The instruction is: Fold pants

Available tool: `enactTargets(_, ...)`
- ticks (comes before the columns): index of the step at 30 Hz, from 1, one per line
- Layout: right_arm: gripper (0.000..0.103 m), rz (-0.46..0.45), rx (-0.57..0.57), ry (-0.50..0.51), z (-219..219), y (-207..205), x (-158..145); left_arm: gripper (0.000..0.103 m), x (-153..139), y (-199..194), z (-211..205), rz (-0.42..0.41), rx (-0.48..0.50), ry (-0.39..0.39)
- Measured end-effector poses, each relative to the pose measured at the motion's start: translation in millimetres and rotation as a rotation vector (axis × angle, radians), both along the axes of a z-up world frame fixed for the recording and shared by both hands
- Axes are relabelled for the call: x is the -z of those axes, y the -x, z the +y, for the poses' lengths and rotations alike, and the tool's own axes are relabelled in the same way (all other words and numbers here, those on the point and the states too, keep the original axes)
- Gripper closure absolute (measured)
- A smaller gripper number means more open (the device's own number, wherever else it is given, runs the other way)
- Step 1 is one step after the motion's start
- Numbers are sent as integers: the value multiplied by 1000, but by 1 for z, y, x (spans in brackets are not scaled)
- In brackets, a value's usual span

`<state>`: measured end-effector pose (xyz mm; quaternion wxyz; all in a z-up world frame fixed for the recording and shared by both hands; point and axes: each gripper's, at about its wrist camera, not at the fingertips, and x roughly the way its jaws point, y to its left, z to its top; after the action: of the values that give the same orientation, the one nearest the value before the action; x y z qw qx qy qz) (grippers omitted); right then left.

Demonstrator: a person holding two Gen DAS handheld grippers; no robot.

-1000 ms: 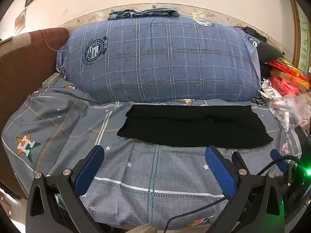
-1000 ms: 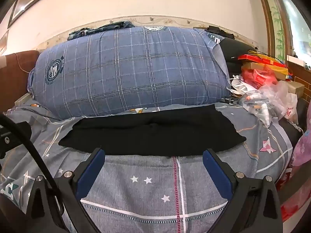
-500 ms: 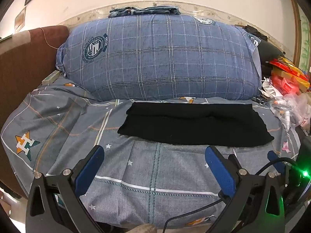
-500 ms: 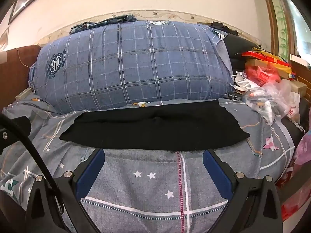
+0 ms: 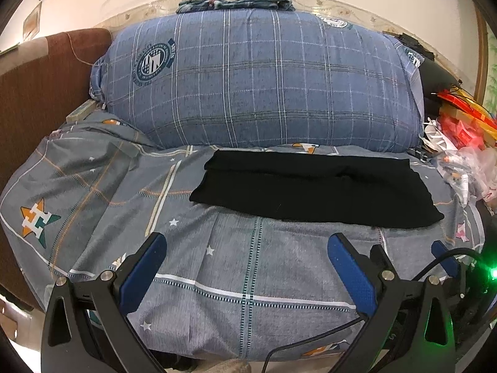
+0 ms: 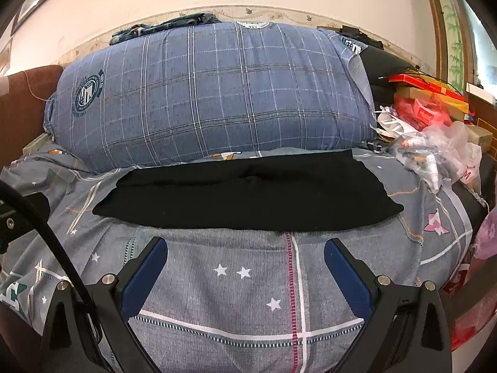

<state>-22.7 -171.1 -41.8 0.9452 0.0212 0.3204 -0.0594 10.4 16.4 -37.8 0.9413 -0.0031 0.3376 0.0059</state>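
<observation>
Your left claw (image 5: 247,272) is spread wide and empty, over the near edge of the bed (image 5: 242,267). Your right claw (image 6: 245,269) is the same: wide apart, nothing held, just beside the left. A black cable (image 6: 52,242) crosses the right wrist view's left side. Beyond both, the black pants (image 5: 313,194) lie flat across the grey star-print sheet, already doubled lengthwise, long axis left to right. Bare sheet separates claws and pants. Directly behind the pants sits a big blue plaid pillow (image 5: 257,84) with folded clothes (image 5: 236,2) on top. Plastic bags and red packaging (image 6: 435,143) crowd the right end, near the pants' right edge.
</observation>
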Motion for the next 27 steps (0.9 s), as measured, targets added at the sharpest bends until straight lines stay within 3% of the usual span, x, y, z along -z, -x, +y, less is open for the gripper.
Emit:
enactTargets(9, 0, 148, -15, -28, 3, -15, 33, 0, 66, -40, 32, 164, -106, -7)
enactTargets(19, 0, 318, -23, -96, 2, -35, 86, 0, 148, -66, 51, 372, -145, -63)
enactTargets(24, 0, 393, 1, -152, -7, -38, 107, 0, 153, -62, 60, 360, -138, -5)
enactTargets(27, 0, 414, 10, -180, -13, -37, 114, 0, 158, -58, 71, 368, -133, 82)
